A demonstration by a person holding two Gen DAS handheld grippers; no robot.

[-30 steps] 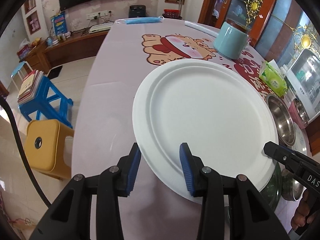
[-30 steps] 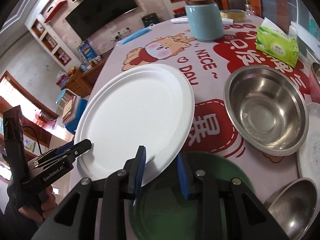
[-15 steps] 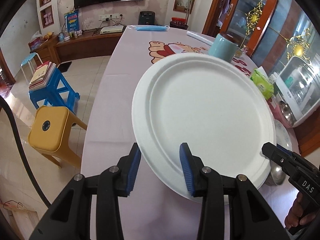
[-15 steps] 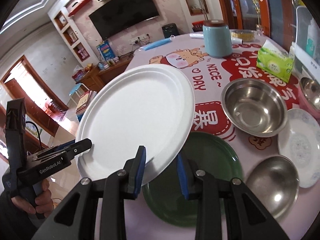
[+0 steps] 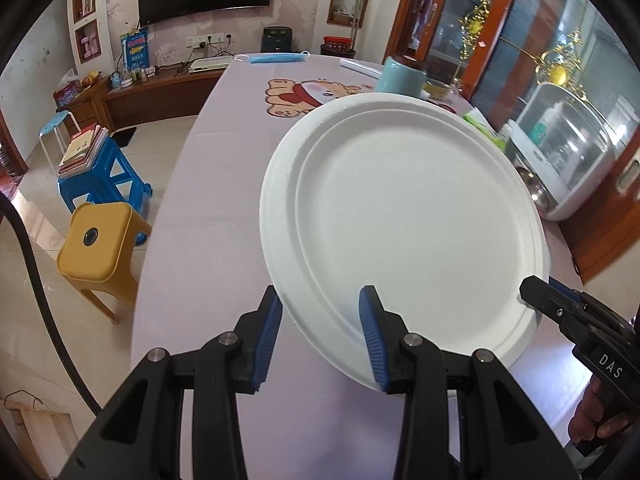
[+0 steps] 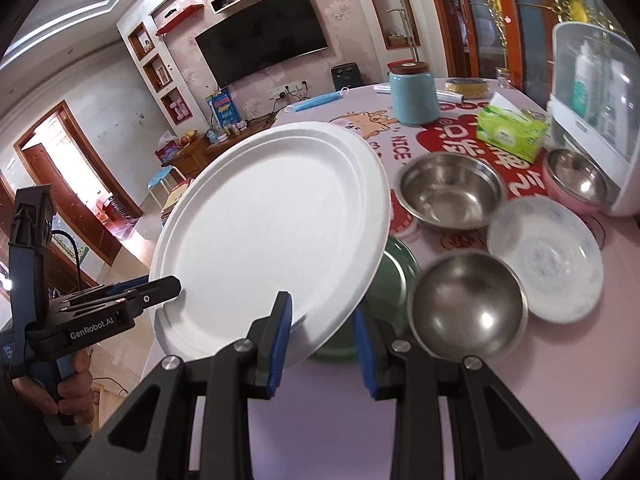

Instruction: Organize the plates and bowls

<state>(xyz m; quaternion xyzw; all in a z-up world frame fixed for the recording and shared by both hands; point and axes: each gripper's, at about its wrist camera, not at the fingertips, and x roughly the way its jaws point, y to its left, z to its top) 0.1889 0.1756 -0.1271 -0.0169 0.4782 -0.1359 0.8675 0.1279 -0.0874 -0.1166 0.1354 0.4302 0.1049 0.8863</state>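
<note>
A large white paper plate (image 5: 400,216) hangs tilted above the table, held at two spots on its rim. My left gripper (image 5: 320,312) is shut on the near rim in the left wrist view, and from the right wrist view the left gripper (image 6: 160,286) pinches the plate's (image 6: 272,232) left edge. My right gripper (image 6: 324,320) is shut on the rim nearest it, and it also shows at the plate's right edge (image 5: 536,286). Below lie a green plate (image 6: 388,280), two steel bowls (image 6: 448,192) (image 6: 468,304), a white patterned plate (image 6: 548,256) and a pink bowl (image 6: 576,180).
A teal canister (image 6: 412,96), a green tissue pack (image 6: 512,132) and a white appliance (image 6: 592,100) stand at the table's far and right side. Beside the table's left edge stand a yellow stool (image 5: 100,244) and a blue stool (image 5: 100,176) stacked with books.
Both grippers have risen and drawn back with the white plate between them. The table, green plate and bowls now lie farther below and more of the room shows.
</note>
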